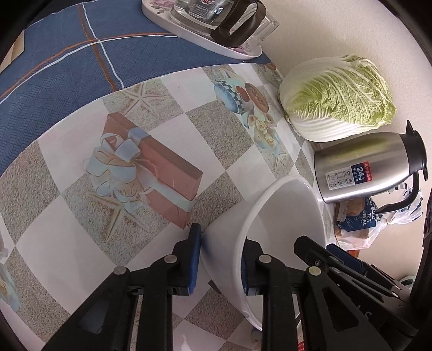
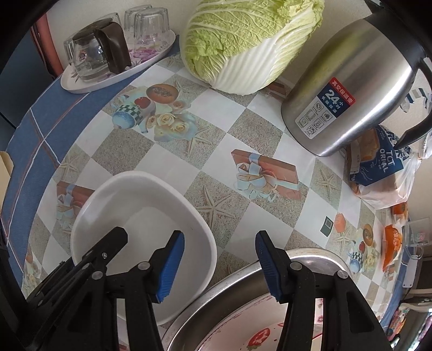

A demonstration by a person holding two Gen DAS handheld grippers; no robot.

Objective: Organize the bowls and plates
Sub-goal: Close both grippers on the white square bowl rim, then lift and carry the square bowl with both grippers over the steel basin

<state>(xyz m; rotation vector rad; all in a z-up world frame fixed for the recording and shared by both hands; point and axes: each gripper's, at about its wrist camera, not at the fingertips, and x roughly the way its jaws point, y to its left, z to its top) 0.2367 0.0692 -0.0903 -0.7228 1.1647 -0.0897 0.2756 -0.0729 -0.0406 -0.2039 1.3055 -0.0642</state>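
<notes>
Fingers [image 1: 195, 256] astride white bowl [image 1: 286, 216] rim

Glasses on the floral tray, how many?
3 visible, all upturned: one left of the glass pot, two behind it, toward the tray's right end. The pot may hide more.

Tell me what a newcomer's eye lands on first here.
The big napa cabbage at the back by the wall, beside the steel thermal jug. Nearer, the left gripper grips the rim of a white bowl, while the right gripper hangs open above a metal basin.
</notes>
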